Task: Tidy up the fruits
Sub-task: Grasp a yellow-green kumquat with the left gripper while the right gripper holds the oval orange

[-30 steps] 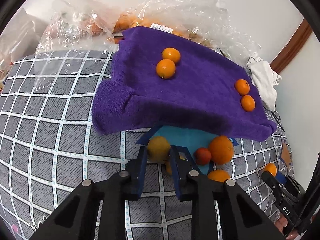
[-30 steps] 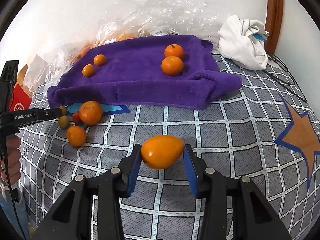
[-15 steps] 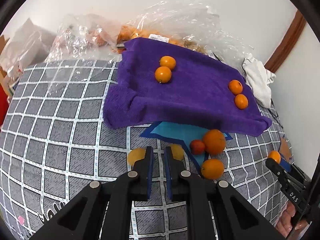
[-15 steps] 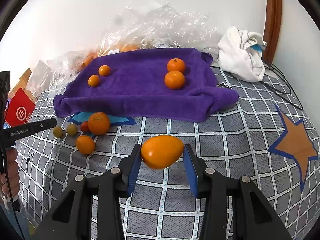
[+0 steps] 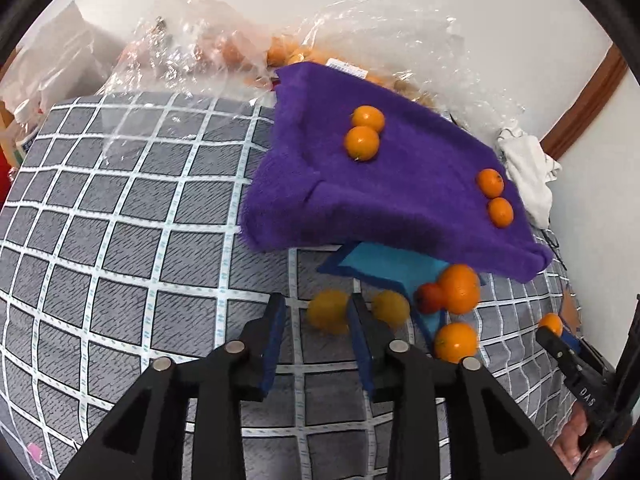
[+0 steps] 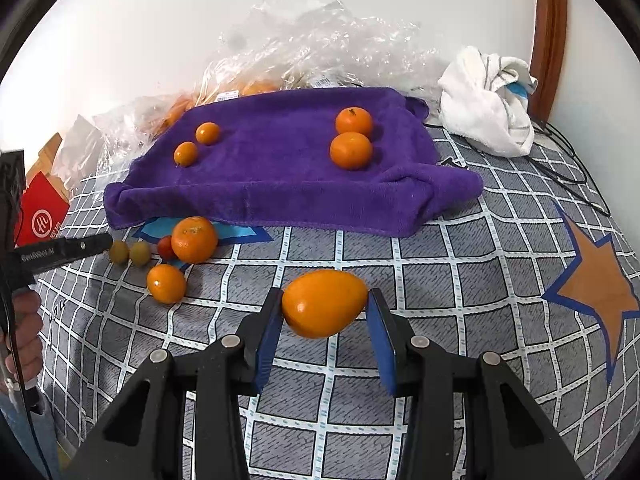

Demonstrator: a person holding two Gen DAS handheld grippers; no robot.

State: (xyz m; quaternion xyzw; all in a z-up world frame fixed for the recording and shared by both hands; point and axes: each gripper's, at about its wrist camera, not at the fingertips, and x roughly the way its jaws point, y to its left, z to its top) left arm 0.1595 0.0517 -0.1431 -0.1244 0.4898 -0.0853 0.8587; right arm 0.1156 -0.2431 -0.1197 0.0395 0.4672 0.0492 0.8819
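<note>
An egg-shaped orange fruit [image 6: 325, 304] is pinched between the blue pads of the right hand-held gripper [image 6: 325, 322], lifted above the checked bedcover [image 6: 440, 280]. The same fruit is glimpsed at the right edge of the left wrist view [image 5: 551, 324], beyond the right tool's dark finger.

The left hand-held gripper [image 5: 316, 340] is spread, with nothing held. A small yellowish fruit [image 5: 329, 311] is seen just ahead of its tips, between the two pads and close against the right one; contact cannot be judged. A second yellowish fruit [image 5: 390, 307] lies just outside the right pad. Further to the right of that gripper, a small red fruit [image 5: 428, 298] touches a large orange [image 5: 459, 288], and another orange [image 5: 456, 342] lies nearer, just beside them.

From the right gripper, this cluster is seen ahead and to the left, near the left tool's tip [image 6: 96, 243].

Beyond both grippers a purple towel [image 6: 280, 176] is spread on the bed, with a blue star patch [image 5: 384, 266] showing under its near edge. Two small oranges [image 6: 197, 143] lie on its left part as seen from the right gripper, two bigger ones [image 6: 351, 138] on its right. Behind the towel, clear plastic bags [image 6: 312, 52] are heaped against the wall, and a white cloth [image 6: 486, 100] lies far right.
</note>
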